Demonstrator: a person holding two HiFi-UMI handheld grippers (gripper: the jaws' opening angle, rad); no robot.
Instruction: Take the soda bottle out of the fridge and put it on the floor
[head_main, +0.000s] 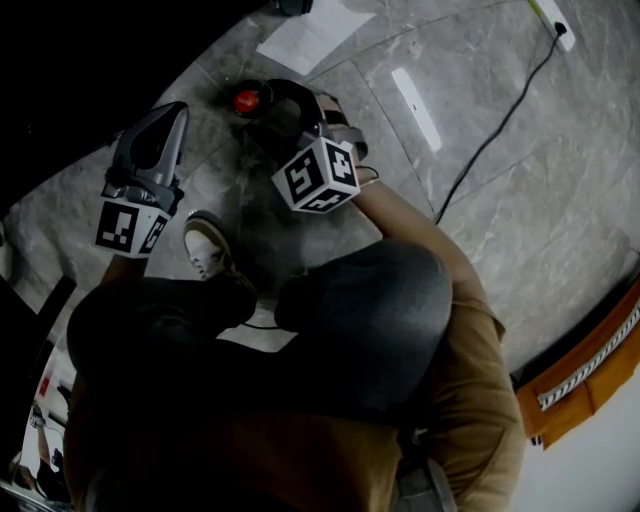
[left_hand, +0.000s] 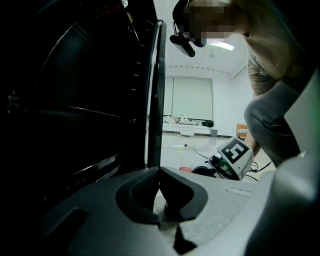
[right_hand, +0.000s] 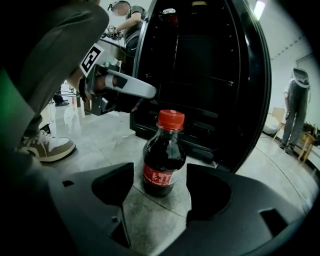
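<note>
The soda bottle (right_hand: 162, 157), dark with a red cap and red label, stands upright on the grey floor in front of the open black fridge (right_hand: 205, 70). My right gripper (right_hand: 160, 182) is open, its jaws either side of the bottle's base with a gap on each side. From the head view only the bottle's red cap (head_main: 247, 100) shows, beside the right gripper (head_main: 265, 110). My left gripper (left_hand: 160, 172) is shut on nothing and points at the fridge door edge (left_hand: 152, 90). It hangs left of the bottle (head_main: 168, 125).
The person crouches, one shoe (head_main: 208, 245) on the floor close behind the bottle. A black cable (head_main: 490, 140) runs across the tiles to a power strip (head_main: 556, 22). A sheet of paper (head_main: 310, 35) lies farther off. Another person (right_hand: 296, 107) stands at the right.
</note>
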